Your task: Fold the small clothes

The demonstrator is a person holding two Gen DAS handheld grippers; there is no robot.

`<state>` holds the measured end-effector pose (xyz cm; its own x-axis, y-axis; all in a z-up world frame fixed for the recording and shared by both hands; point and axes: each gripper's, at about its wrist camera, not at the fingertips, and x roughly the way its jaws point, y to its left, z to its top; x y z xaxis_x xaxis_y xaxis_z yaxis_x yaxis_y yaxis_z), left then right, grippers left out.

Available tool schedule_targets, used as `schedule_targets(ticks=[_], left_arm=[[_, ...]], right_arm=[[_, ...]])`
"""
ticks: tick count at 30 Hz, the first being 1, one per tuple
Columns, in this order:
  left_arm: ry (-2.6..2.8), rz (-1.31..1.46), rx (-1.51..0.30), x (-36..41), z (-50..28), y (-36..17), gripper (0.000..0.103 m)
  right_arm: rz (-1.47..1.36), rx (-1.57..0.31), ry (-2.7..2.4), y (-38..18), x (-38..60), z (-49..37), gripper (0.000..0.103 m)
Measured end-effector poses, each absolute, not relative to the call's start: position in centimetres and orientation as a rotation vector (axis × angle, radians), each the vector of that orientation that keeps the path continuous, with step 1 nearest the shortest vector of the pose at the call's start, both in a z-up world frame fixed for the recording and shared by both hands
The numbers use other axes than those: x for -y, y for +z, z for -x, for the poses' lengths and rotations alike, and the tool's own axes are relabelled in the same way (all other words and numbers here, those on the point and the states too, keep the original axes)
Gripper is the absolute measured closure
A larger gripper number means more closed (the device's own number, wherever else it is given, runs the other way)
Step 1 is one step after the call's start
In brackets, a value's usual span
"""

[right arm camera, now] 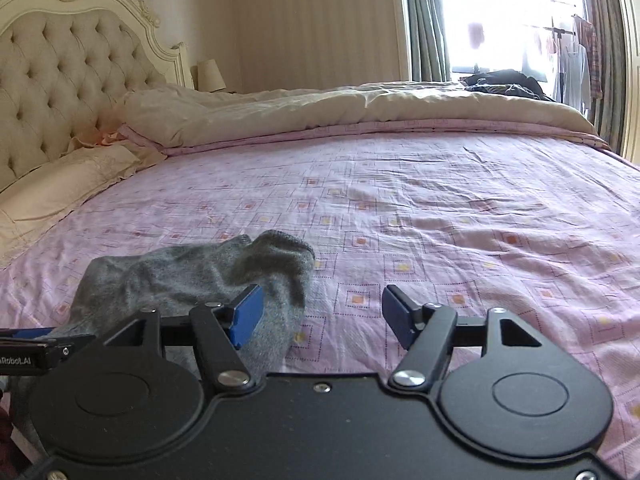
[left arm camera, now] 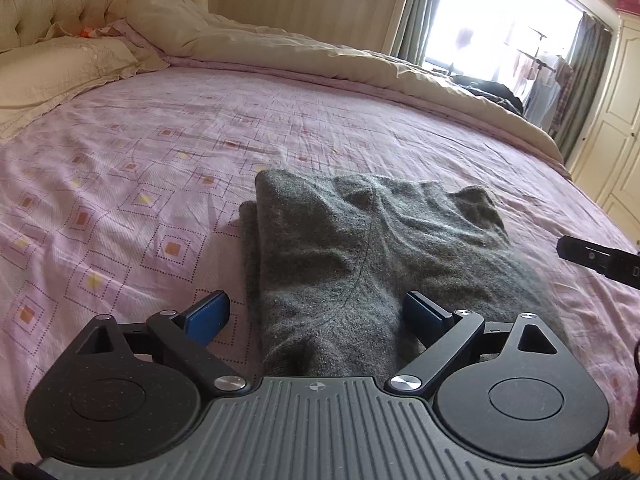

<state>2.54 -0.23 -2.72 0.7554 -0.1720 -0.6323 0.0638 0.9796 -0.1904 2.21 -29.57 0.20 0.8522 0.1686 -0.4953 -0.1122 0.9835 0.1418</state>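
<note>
While both grippers, left gripper [left arm camera: 316,316] and right gripper [right arm camera: 322,312], stand with jaws wide and empty, the grey knitted woollen garment [left arm camera: 360,248] lies folded on the pink patterned bed [left arm camera: 140,160]; folding appears largely complete.

A grey knitted garment [left arm camera: 360,248] is laid folded and rumpled on the bed, directly ahead of the left gripper [left arm camera: 316,316], beneath its spread jaws.

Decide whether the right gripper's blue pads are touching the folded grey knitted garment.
Cannot tell. In the right wrist view the right gripper stands open, but its left pad overlaps the grey knitted garment, hiding any gap.
</note>
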Motion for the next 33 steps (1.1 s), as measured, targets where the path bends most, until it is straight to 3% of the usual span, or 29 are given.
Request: schedule_targets(ticks=[2,5,17,24,33], left_arm=[[-0.111,0.132,-0.698,0.4,-1.7,-1.9,0.0],[-0.084,0.111,-0.671,0.5,0.0,-0.5,0.0],[-0.087,0.095,-0.771,2.1,4.3,1.3,0.0],[0.097,-0.115,-0.814,5.0,5.9,1.2,0.001],[0.034,-0.06,-0.849,5.0,6.8,1.7,0.001]], right_arm=[[-0.126,-0.525,0.149,0.6,29.6,-0.8,0.01],[-0.165,-0.525,0.155,1.2,29.6,1.3,0.0],[-0.12,-0.633,0.132,1.6,28.1,6.4,0.0],[-0.096,-0.673,0.129,1.3,27.8,8.0,0.0],[-0.11,-0.718,0.007,1.5,27.8,8.7,0.0]])
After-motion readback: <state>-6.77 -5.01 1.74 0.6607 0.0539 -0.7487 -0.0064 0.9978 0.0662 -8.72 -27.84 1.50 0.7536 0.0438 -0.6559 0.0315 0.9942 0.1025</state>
